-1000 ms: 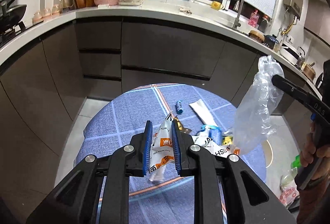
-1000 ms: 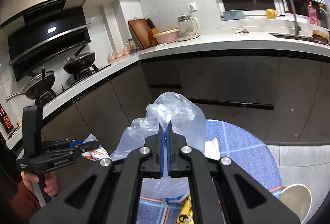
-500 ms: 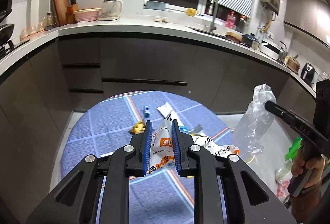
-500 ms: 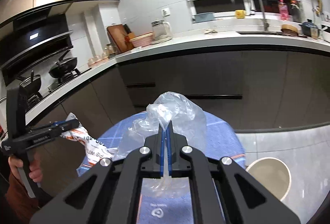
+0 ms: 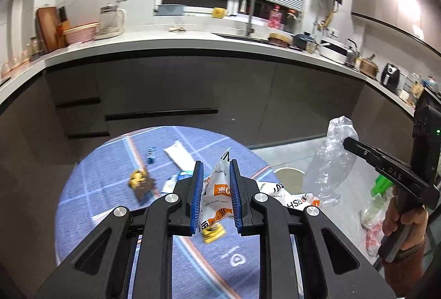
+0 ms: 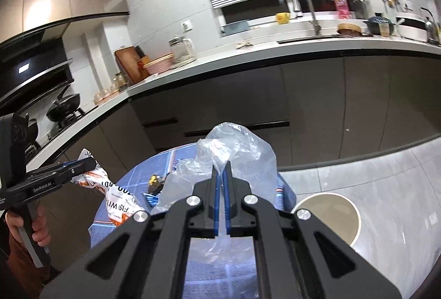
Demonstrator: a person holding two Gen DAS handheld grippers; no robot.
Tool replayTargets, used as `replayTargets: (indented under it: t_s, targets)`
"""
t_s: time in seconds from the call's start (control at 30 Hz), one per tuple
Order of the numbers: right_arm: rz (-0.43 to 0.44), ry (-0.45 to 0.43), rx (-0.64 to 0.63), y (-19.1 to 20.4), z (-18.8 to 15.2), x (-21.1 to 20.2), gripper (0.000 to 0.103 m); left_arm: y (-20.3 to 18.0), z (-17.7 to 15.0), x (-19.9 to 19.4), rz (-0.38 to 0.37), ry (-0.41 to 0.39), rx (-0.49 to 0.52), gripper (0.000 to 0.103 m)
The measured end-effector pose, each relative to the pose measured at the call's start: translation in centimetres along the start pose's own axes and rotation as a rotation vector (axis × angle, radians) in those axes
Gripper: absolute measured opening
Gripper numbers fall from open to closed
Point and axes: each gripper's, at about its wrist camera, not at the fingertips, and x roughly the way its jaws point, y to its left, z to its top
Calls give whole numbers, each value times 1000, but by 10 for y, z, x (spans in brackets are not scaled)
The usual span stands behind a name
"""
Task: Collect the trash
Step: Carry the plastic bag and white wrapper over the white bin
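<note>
Holding a wrapper [image 5: 217, 188] in my left gripper [image 5: 216, 180], a bag [image 6: 237, 158] pinched in my right gripper [image 6: 222, 188]; bin [image 6: 328, 216] waits below, scraps [image 5: 140, 183] still litter the table [image 5: 91, 205]

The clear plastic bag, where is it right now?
The clear plastic bag is pinched in the right gripper, hanging above the right edge of the blue table, with the round bin on the floor just beyond.

— Where's free room over the table [image 5: 91, 210]?
— Its near and left edges lie bare; scraps crowd the middle. Off the right edge, the bin [image 6: 335, 212] stands open on bare floor.
</note>
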Motion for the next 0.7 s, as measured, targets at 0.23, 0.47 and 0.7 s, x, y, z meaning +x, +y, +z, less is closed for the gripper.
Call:
replayTargets:
  t_s: [0.23, 0.47, 0.7]
  targets:
    - [-60, -16, 51, -41, -4, -14, 6, -34, 7, 35, -81, 28, 23, 18]
    - [-111, -10, 117, -84, -15, -15, 6, -73, 17, 76, -137, 58, 60, 18]
    - [-153, 10, 179, -122, -26, -7, 6, -96, 20, 120, -171, 89, 61, 18]
